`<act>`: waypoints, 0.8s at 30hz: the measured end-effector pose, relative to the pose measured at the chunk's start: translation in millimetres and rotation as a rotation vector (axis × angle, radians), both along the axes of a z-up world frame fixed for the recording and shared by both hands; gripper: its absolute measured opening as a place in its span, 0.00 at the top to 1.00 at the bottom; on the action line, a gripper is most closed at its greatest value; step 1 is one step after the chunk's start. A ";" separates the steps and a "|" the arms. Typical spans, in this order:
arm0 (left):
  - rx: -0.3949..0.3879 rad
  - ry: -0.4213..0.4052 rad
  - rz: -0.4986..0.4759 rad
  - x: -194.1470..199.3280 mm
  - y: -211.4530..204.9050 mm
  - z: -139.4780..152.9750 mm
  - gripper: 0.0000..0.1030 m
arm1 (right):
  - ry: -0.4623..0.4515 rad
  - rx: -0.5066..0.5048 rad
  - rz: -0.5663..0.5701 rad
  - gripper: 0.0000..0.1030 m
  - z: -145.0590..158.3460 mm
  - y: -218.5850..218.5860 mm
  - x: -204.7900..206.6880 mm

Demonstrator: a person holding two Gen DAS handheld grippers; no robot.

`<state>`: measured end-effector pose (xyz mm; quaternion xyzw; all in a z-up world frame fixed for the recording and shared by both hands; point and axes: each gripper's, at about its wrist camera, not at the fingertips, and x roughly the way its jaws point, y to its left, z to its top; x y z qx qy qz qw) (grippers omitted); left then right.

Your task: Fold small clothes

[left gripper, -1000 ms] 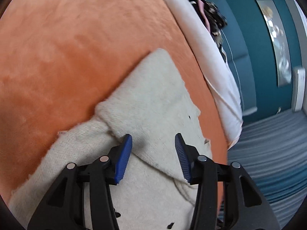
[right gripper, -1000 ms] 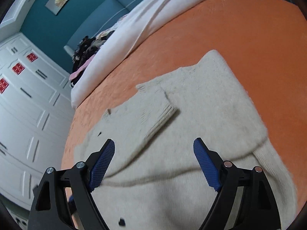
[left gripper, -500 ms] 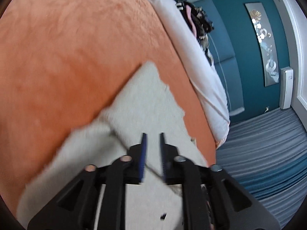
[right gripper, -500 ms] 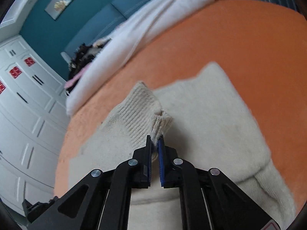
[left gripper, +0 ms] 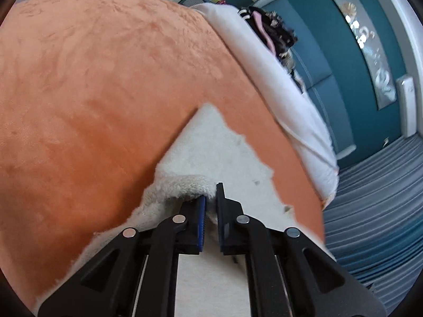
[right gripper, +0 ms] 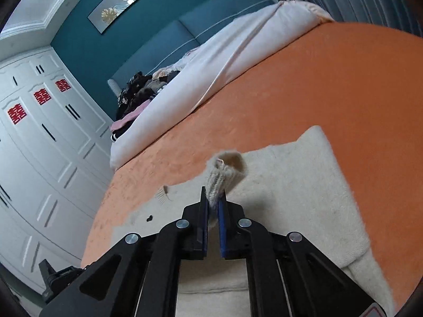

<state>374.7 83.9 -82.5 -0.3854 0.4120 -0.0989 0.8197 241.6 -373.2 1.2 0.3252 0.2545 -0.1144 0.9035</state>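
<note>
While spread flat across the plush orange bedspread [right gripper: 330, 84], the cream knitted wool sweater [right gripper: 296, 185] caught at two places at once: ribbed cuff [right gripper: 224, 174] of the sleeve nipped between the blue pads of the right gripper [right gripper: 213, 198], a fuzzy folded edge [left gripper: 182, 185] pinched in the closed left gripper [left gripper: 210, 198] and raised a little off the garment. Judged mid-fold, sleeve being drawn in over the body, with hem fold apparently yet to come. Called for next, probably: both pinches carried together across the chest, cloth kept taut, then laid down and released without dragging the layer beneath.
</note>
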 end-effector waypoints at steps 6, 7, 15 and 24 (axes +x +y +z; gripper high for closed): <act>0.061 0.024 -0.021 -10.1 -1.0 -37.3 0.93 | 0.138 0.130 -0.058 0.95 -53.0 -17.6 -11.6; 0.072 0.013 -0.025 -11.2 -1.7 -37.7 0.93 | 0.097 0.130 -0.056 0.95 -44.6 -15.6 -16.8; 0.087 -0.060 -0.041 -20.5 -0.9 -38.0 0.92 | 0.181 0.109 -0.046 0.87 -48.6 -15.1 -35.3; 0.120 -0.026 -0.059 -143.2 70.7 8.3 0.34 | 0.301 -0.115 -0.045 0.39 -4.0 26.5 -204.2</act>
